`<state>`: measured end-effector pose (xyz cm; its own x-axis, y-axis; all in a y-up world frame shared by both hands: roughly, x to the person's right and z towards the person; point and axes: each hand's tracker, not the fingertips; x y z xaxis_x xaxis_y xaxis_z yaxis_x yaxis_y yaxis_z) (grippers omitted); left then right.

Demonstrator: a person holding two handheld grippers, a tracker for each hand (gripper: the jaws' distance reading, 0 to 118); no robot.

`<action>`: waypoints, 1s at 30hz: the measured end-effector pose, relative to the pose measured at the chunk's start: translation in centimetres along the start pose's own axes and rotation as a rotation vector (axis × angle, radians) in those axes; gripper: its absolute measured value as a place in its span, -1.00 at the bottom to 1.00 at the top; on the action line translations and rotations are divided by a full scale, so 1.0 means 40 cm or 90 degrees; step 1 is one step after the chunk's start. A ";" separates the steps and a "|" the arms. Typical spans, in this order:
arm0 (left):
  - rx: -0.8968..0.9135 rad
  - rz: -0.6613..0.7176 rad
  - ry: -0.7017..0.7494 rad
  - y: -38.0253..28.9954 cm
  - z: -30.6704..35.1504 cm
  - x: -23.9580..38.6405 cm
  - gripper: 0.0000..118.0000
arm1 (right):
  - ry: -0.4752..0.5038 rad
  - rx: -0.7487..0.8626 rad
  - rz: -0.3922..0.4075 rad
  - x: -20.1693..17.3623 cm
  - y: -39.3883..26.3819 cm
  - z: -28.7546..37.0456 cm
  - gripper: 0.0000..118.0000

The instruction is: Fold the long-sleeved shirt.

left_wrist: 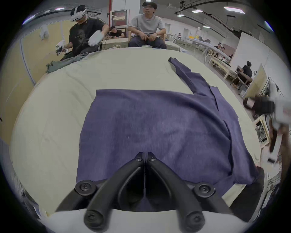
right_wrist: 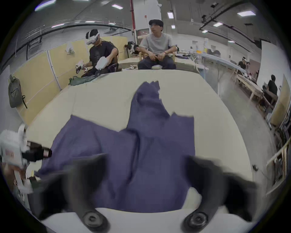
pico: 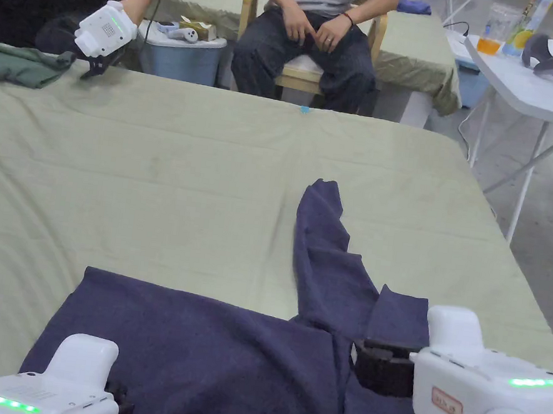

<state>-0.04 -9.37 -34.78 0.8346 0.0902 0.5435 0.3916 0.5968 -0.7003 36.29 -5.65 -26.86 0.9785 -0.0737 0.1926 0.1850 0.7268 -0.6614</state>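
A navy long-sleeved shirt (pico: 218,361) lies spread on the pale green table cover (pico: 149,157), its body along the near edge. One sleeve (pico: 321,241) runs away from me toward the table's middle. My left gripper (left_wrist: 145,156) hovers over the near hem of the body (left_wrist: 157,126); its jaws are pressed together with no cloth seen between them. Low at the left of the head view, the left gripper (pico: 119,400) has its jaws mostly hidden by its white housing. My right gripper (right_wrist: 146,167) stands open and blurred above the shoulder where the sleeve (right_wrist: 148,100) starts, and it is also seen as the right gripper (pico: 382,365).
A dark green garment (pico: 15,62) lies at the far left corner, where another person holds a white gripper (pico: 105,29). A seated person (pico: 315,33) faces me beyond the far edge. A white folding table (pico: 535,91) stands at the right, a lidded bin (pico: 180,57) behind.
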 end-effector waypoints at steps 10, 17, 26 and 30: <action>-0.029 0.055 0.056 0.126 -0.125 -0.081 -0.93 | -0.017 -0.122 -0.085 0.163 0.531 -0.655 1.00; -0.036 0.070 0.067 0.192 -0.209 -0.137 -0.93 | -0.012 -0.214 -0.124 0.217 0.548 -0.951 1.00; -0.043 0.102 0.054 0.122 -0.231 -0.148 -0.93 | -0.032 -0.030 -0.054 0.254 0.492 -0.684 -0.73; -0.040 0.089 0.055 0.094 -0.185 -0.123 -0.93 | -0.075 0.051 0.011 0.275 0.464 -0.430 -0.73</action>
<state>0.20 -13.46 -43.52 0.9115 0.0988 0.3994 0.2909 0.5316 -0.7955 52.05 -4.71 -49.47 0.9631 0.0157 0.2685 0.1563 0.7796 -0.6064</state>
